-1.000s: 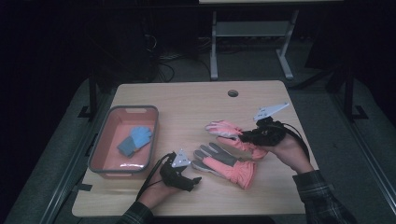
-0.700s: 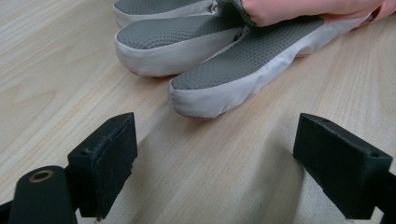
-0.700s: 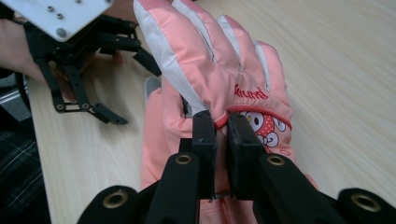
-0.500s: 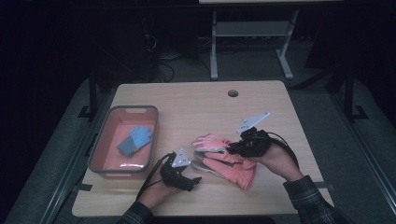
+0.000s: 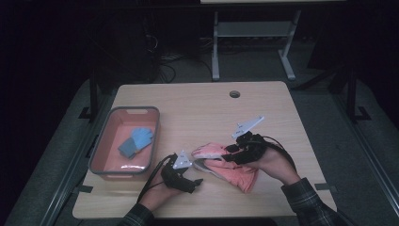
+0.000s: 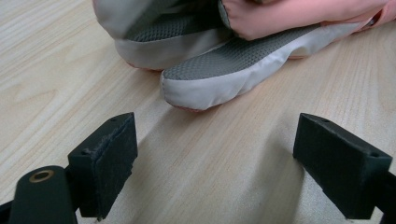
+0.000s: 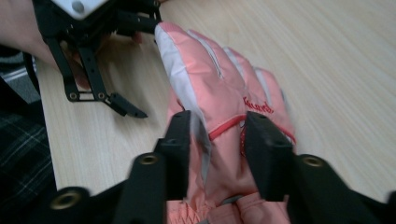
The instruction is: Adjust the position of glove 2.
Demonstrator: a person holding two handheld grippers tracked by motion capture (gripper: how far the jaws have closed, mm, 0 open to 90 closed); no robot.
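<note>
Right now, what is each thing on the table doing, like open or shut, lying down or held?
Left gripper: open, nothing between its jaws, resting low on the table.
Right gripper: jaws have just been opening, pink glove between them.
Pink glove: lying flat on top of the other pink glove.
Lower pink glove: lying on the table, grey palm up.
Blue glove: lying in the tray.
Tray: open, no lid.

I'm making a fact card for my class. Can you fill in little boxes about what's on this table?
table: light wood
pink gloves: stacked near the front edge
tray: pink inside, grey rim, at left
blue glove: in the tray
right hand-held gripper: jaws just opened, top pink glove between them
left hand-held gripper: open, empty, facing the gloves' fingertips
</note>
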